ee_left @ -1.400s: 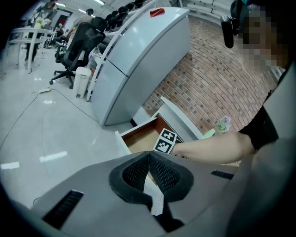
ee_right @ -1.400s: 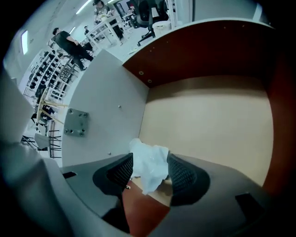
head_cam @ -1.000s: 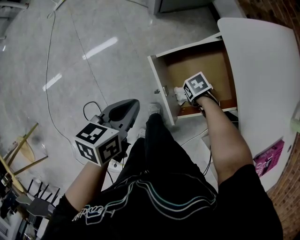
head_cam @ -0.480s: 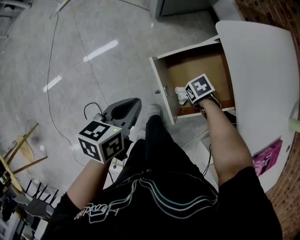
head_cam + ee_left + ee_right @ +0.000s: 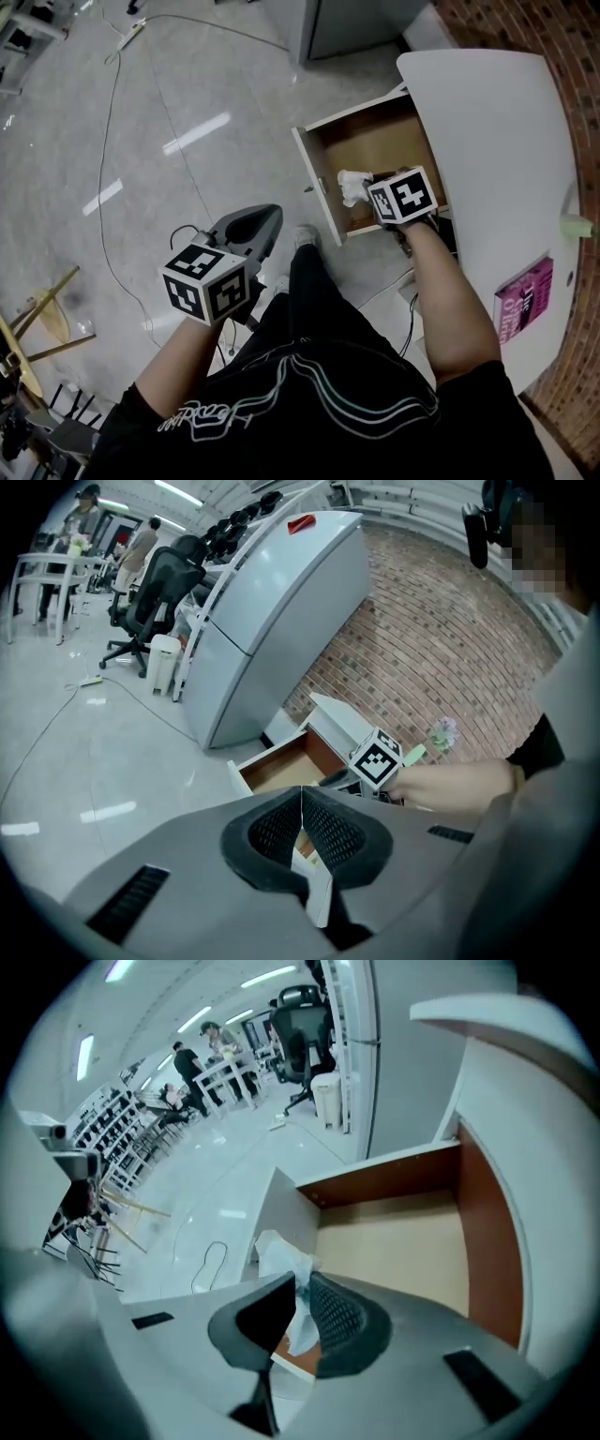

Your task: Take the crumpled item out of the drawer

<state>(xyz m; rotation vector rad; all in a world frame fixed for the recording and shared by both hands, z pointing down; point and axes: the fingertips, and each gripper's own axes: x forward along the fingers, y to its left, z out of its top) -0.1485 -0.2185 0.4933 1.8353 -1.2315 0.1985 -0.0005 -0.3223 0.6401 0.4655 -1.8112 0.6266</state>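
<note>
The crumpled item [image 5: 352, 186] is a white wad of tissue, and my right gripper [image 5: 371, 191] is shut on it over the front left corner of the open drawer [image 5: 313, 174]. In the right gripper view the crumpled item [image 5: 283, 1260] sticks up from between the meshed pads of my right gripper [image 5: 302, 1285], with the drawer's [image 5: 394, 1175] bare wooden floor beyond. My left gripper [image 5: 259, 221] hangs shut and holds nothing, low over the floor, left of the person's leg. In the left gripper view my left gripper [image 5: 302, 795] points toward the drawer [image 5: 279, 767].
A white desk top [image 5: 497, 141] overhangs the drawer, with a pink book [image 5: 521, 293] near its front edge. A grey cabinet [image 5: 352, 23] stands behind the drawer. Cables [image 5: 122, 112] run across the pale floor, and wooden sticks [image 5: 37, 319] lie at far left. The person's shoe [image 5: 306, 235] stands below the drawer front.
The right gripper's jaws have closed on the white wad at the drawer's front and it now sits a little higher against the drawer front. The left gripper has barely moved.
</note>
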